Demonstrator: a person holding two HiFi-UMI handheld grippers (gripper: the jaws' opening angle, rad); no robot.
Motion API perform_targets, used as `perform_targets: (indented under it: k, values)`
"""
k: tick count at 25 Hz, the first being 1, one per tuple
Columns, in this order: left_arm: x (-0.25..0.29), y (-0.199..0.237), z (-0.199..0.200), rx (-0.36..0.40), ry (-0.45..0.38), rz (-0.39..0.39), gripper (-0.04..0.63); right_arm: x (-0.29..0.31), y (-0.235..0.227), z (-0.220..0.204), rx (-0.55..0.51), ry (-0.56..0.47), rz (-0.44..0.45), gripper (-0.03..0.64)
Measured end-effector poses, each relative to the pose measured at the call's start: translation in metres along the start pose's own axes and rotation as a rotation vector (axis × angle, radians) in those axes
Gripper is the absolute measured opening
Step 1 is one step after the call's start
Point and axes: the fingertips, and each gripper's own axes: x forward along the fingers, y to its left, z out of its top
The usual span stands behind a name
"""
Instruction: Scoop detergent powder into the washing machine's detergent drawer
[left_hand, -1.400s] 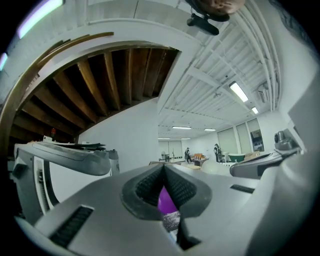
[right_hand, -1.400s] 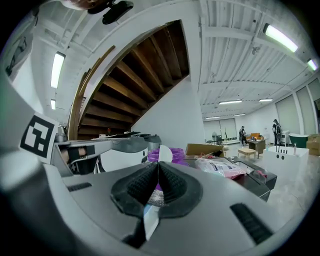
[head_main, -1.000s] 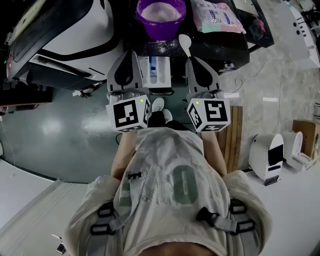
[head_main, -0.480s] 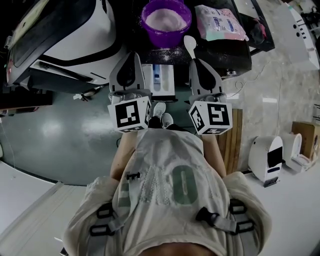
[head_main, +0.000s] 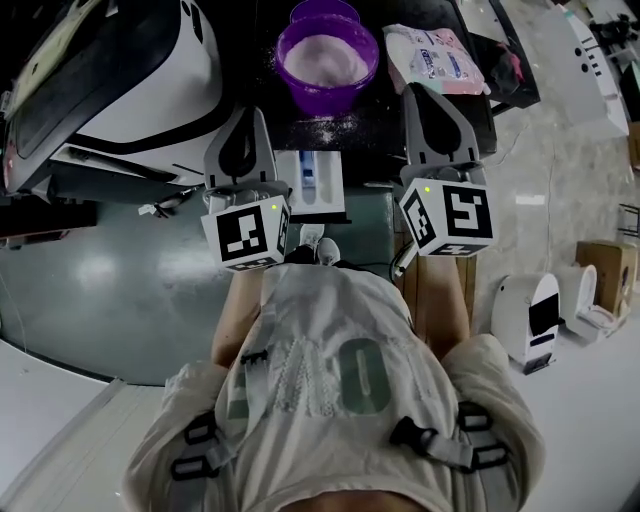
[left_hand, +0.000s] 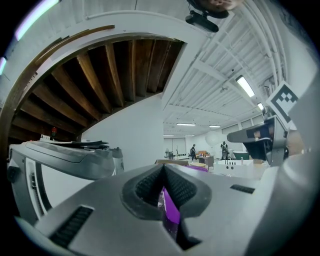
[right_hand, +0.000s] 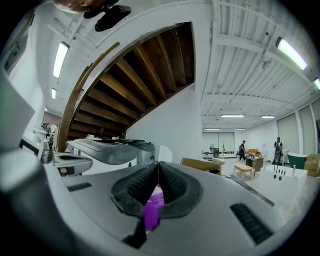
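Right gripper (right_hand: 158, 165) clamped on white spoon (right_hand: 163, 151) near purple powder bowl (head_main: 328, 55); left gripper (left_hand: 163, 168) pressed closed beside detergent drawer (head_main: 310, 185).

**Gripper and Arm Position**

The left forearm (head_main: 233, 315) and right forearm (head_main: 440, 305) reached forward from the torso. The left gripper (head_main: 248, 115) and right gripper (head_main: 425, 95) pointed ahead side by side, the right slightly further forward. The left jaws met with nothing between them. The right jaws clamped a white spoon (right_hand: 162, 151).
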Motion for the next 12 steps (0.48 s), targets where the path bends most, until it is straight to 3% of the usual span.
perform_targets:
  k: [12]
  values:
    - [0.047,0.029,0.018,0.019,0.024,0.008,0.021,0.058,-0.014,0.021,-0.056,0.048,0.034,0.011]
